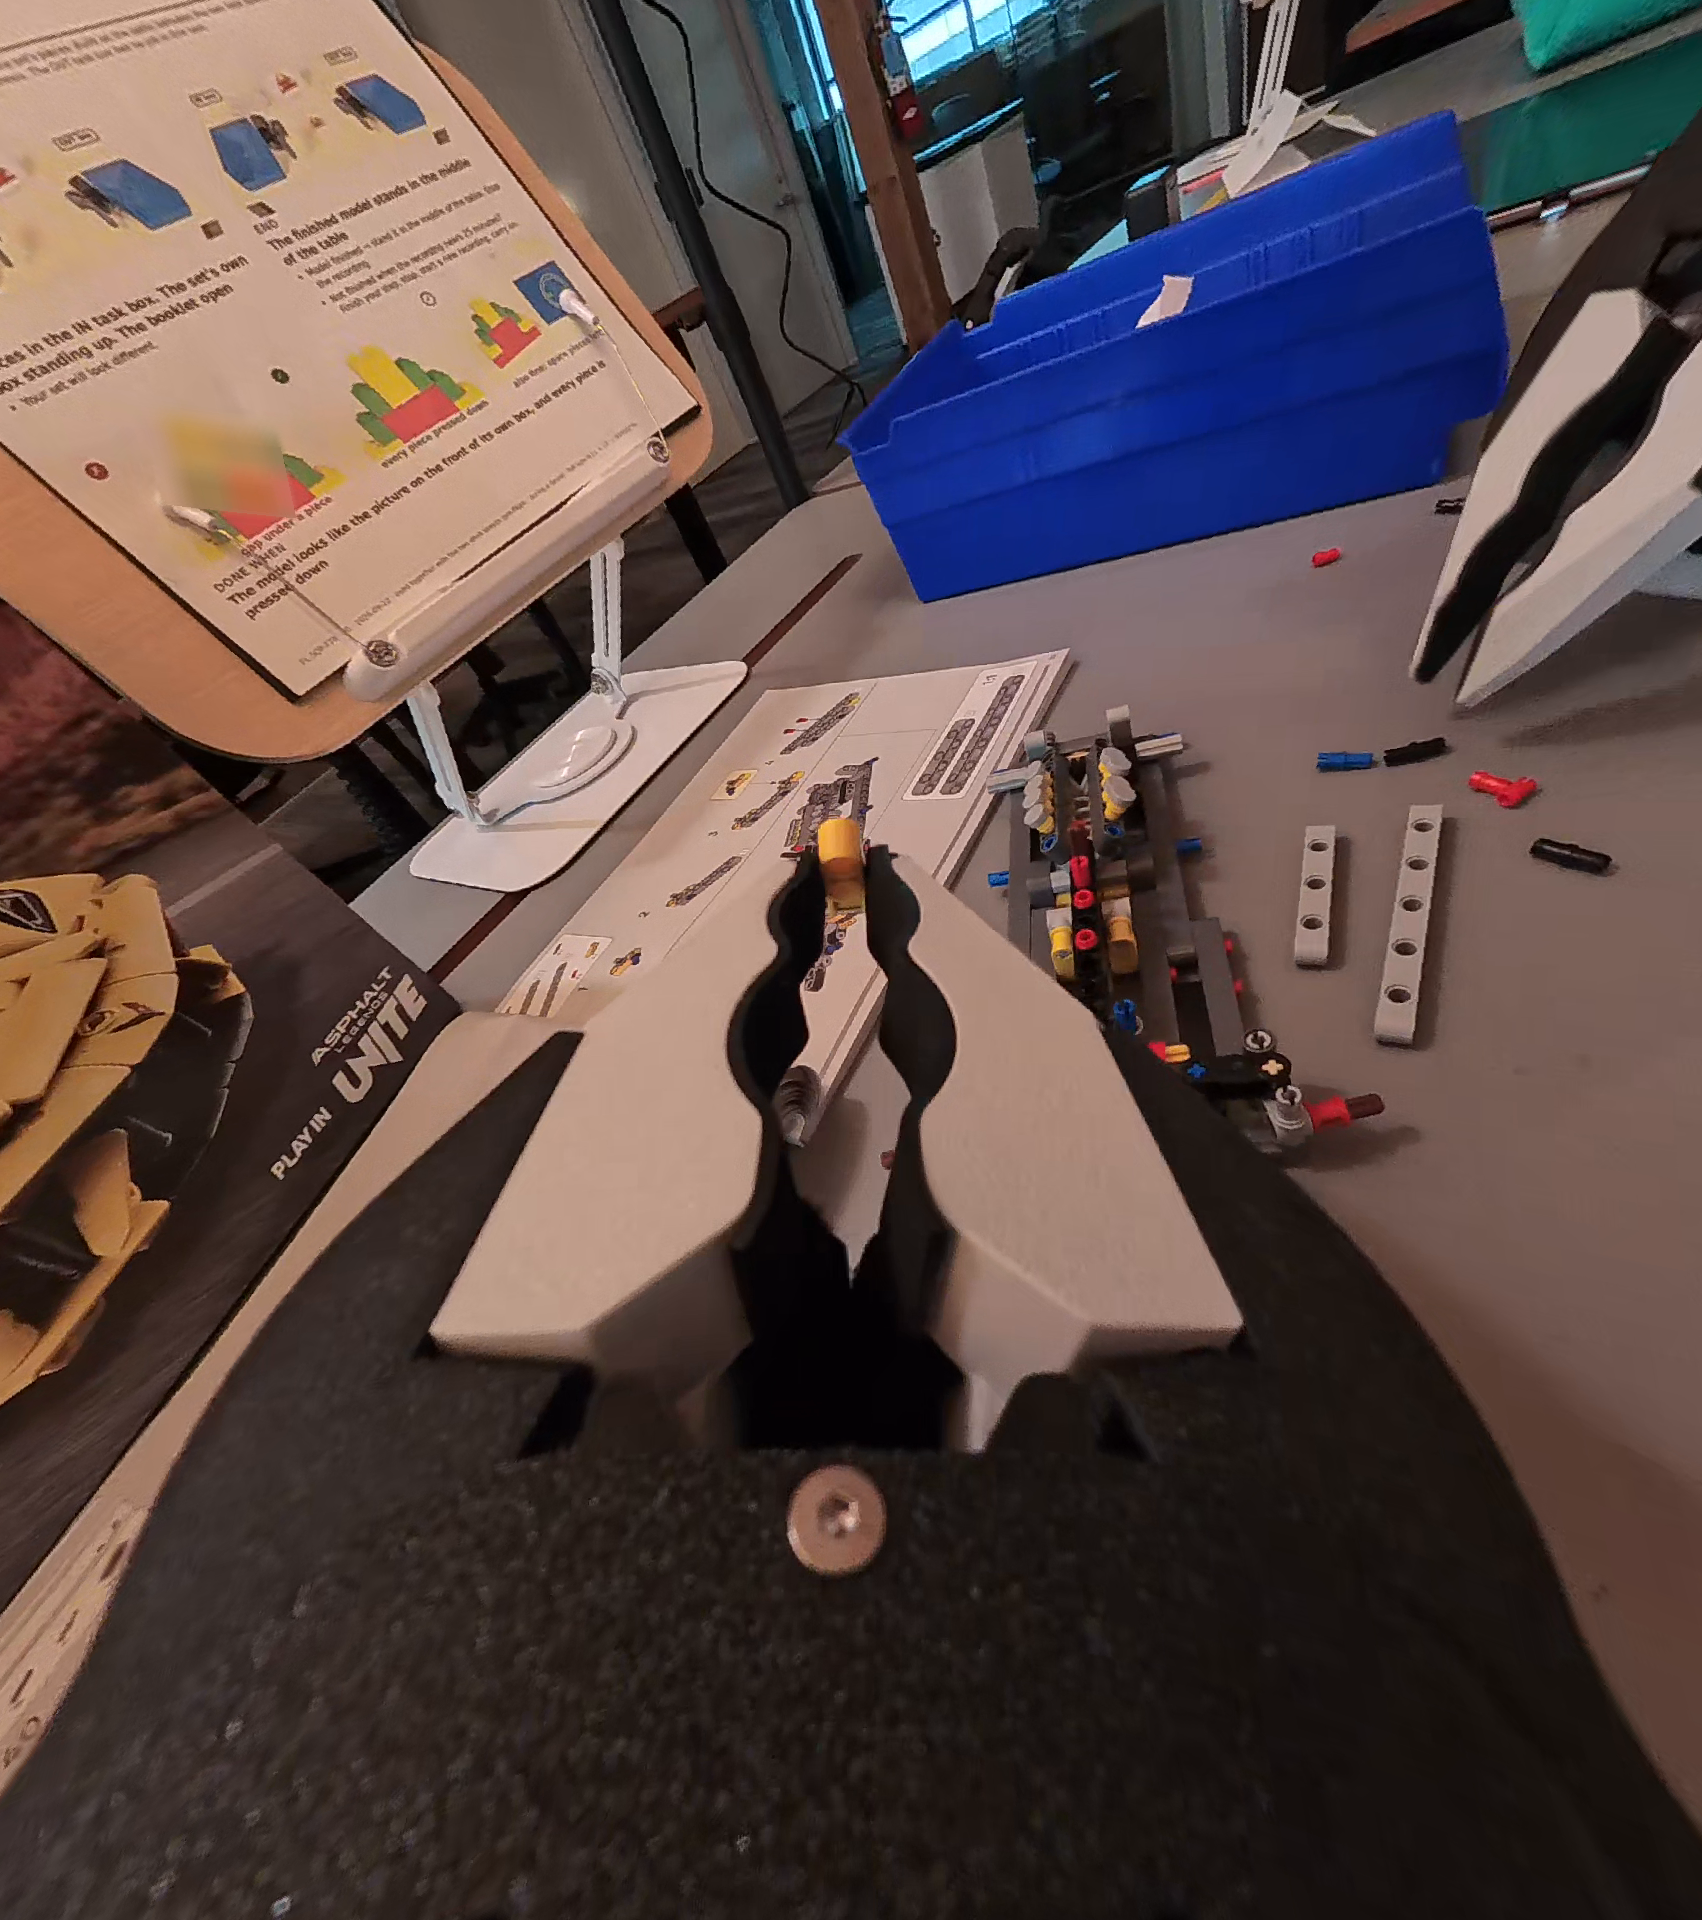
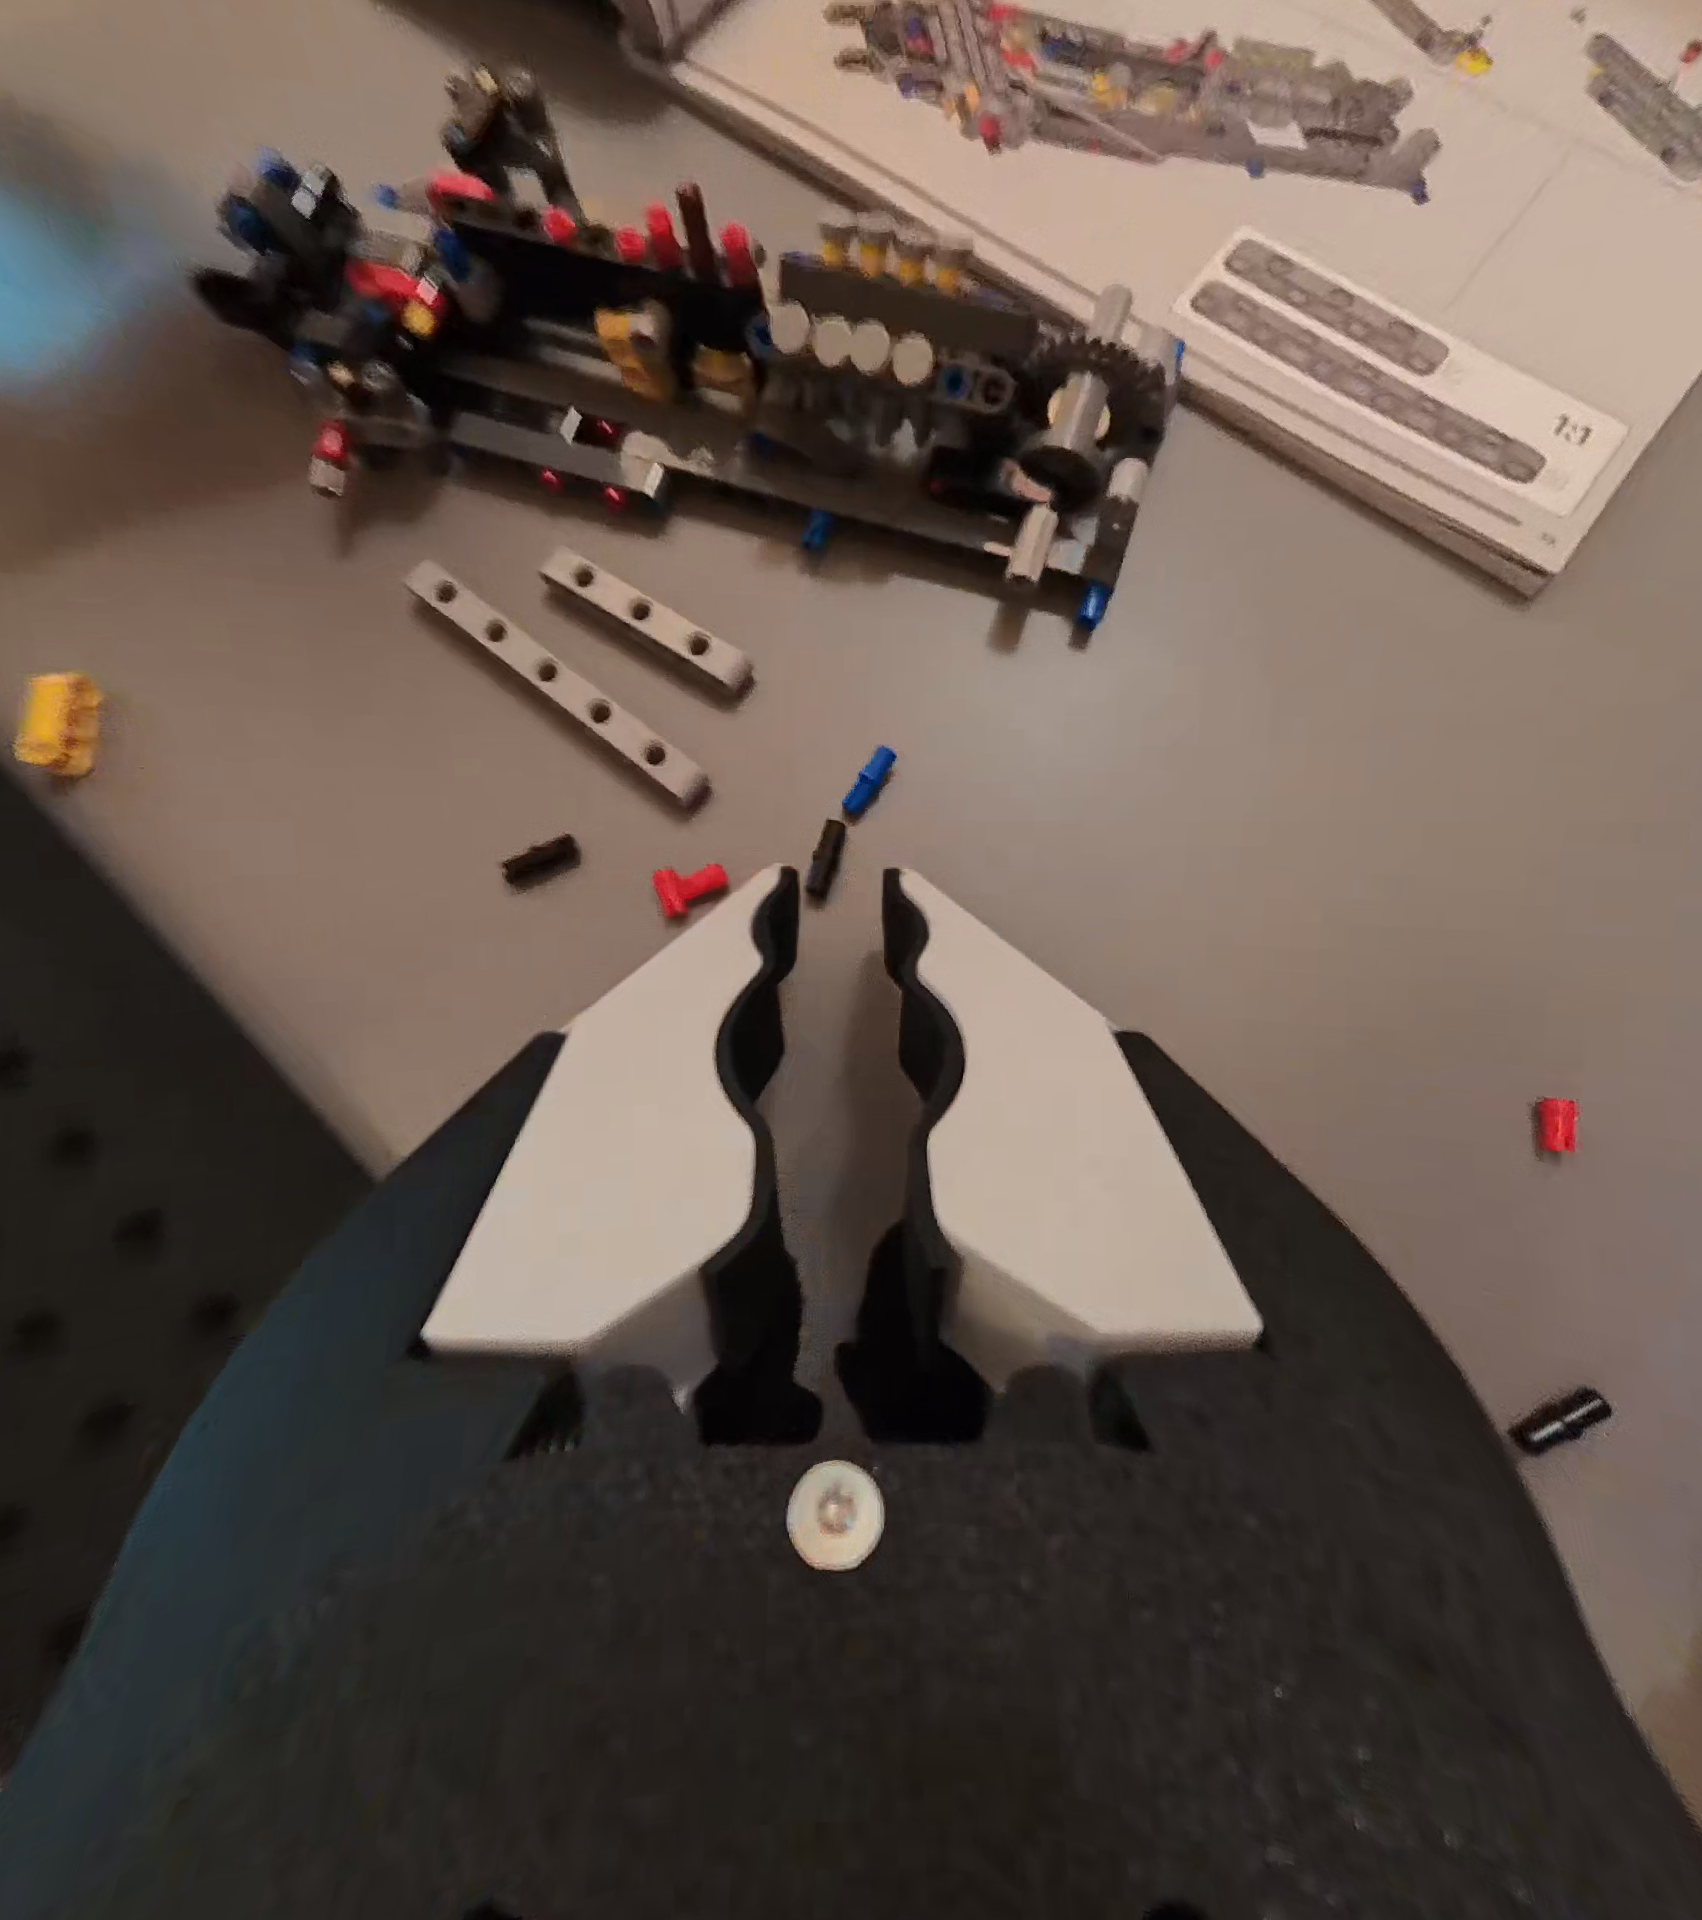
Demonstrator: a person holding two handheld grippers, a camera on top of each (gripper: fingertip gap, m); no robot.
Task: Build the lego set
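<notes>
Judging by the half-built chassis [image 2: 722, 364] upper center, with beams and pins loose below it, plenty remained: the left gripper [image 1: 842, 868] pinched a yellow connector [image 1: 839, 852] mid-frame, while the right gripper [image 2: 836, 883] hung slightly open, empty, by a black pin [image 2: 824, 857].

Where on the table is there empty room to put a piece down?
Bare grey table lies between the half-built model, the booklet and the lone red pin. It is crowded left of the right gripper, around the two grey beams and loose pins.
</notes>
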